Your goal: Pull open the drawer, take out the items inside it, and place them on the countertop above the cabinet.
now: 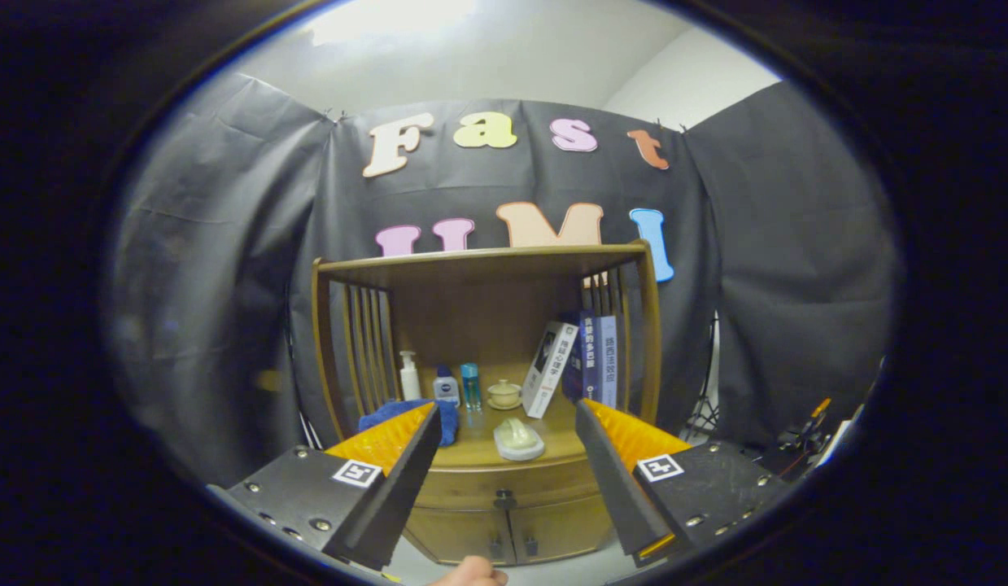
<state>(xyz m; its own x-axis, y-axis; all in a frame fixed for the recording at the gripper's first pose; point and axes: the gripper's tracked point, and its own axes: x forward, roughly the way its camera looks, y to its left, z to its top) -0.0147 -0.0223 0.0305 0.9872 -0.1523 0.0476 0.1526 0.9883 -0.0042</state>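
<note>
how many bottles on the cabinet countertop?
3, in a row at the back, beyond the open gripper: pump bottle, squat bottle, slim bottle. More may hide behind the fingers.

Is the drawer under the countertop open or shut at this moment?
Shut. The drawer front sits flush with the cabinet, its knob untouched; the gripper fingers are spread open, short of it.

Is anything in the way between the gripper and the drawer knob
Nothing visible blocks it. The gripper, jaws open, faces the small dark knob on the closed wooden drawer, with open space between them.
</note>
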